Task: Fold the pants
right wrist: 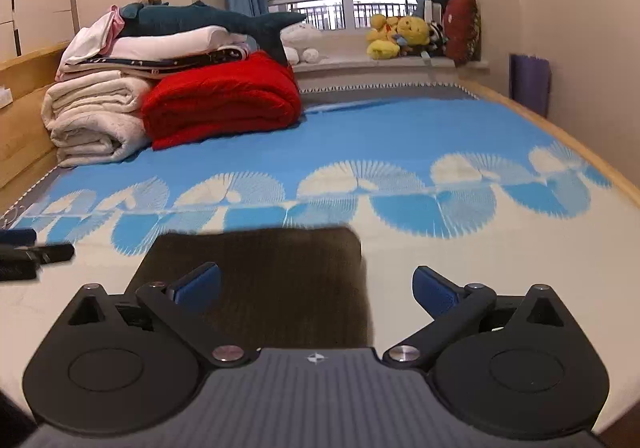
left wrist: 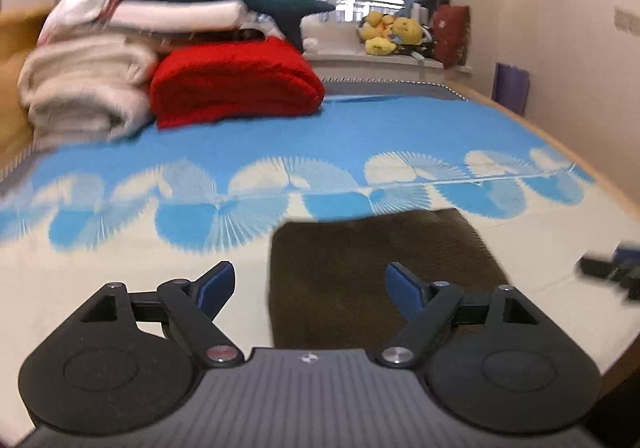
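The dark brown pants (left wrist: 372, 268) lie folded into a flat rectangle on the bed's cream and blue cover; they also show in the right wrist view (right wrist: 272, 280). My left gripper (left wrist: 310, 284) is open and empty, hovering above the pants' left edge. My right gripper (right wrist: 316, 286) is open and empty above the pants' right edge. The right gripper's tip (left wrist: 612, 272) shows at the right of the left wrist view, and the left gripper's tip (right wrist: 28, 252) shows at the left of the right wrist view.
A folded red blanket (right wrist: 224, 100), stacked white blankets (right wrist: 92, 116) and a plush shark (right wrist: 208, 22) sit at the bed's far left. Yellow plush toys (right wrist: 396, 34) lie on the window sill. A wooden bed rim (right wrist: 592, 156) runs along the right.
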The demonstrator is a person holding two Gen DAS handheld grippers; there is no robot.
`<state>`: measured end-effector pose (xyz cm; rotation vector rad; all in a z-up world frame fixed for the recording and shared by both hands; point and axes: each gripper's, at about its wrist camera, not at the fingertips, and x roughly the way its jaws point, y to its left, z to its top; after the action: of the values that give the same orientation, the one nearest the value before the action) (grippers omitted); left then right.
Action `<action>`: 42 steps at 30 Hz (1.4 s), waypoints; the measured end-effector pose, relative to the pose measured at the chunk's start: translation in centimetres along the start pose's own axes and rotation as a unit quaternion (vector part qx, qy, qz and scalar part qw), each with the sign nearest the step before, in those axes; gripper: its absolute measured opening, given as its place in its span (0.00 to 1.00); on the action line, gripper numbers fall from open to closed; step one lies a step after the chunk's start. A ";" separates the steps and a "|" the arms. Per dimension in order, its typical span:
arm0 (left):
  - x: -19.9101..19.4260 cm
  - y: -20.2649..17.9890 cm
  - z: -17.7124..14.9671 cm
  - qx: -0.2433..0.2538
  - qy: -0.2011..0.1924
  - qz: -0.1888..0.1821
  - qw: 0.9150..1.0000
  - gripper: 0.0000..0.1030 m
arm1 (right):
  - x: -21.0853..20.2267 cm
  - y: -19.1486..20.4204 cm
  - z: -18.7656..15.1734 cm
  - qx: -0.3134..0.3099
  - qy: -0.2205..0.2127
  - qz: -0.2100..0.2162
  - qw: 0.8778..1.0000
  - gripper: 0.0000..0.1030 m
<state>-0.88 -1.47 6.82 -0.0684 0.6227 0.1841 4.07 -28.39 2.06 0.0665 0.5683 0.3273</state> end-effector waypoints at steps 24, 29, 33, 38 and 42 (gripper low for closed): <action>4.2 -2.3 -6.5 0.009 0.114 0.021 0.993 1.00 | 2.9 3.4 -3.3 -0.074 0.067 -0.034 0.994 0.98; 4.4 -1.9 -6.5 -0.001 0.123 0.020 0.992 1.00 | 3.0 3.3 -3.4 -0.073 0.072 -0.036 0.994 0.98; 4.5 -1.9 -6.5 -0.007 0.123 0.018 0.992 1.00 | 3.1 3.3 -3.3 -0.069 0.072 -0.036 0.994 0.98; 4.5 -1.9 -6.5 -0.009 0.124 0.015 0.992 1.00 | 3.2 3.4 -3.4 -0.073 0.074 -0.037 0.994 0.98; 4.5 -1.9 -6.4 -0.014 0.125 0.012 0.992 1.00 | 3.2 3.4 -3.4 -0.075 0.073 -0.037 0.994 0.98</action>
<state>-0.58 -3.40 -1.04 -0.1115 0.8705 0.2088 3.84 -24.24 -1.93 -0.1249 0.6877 0.3036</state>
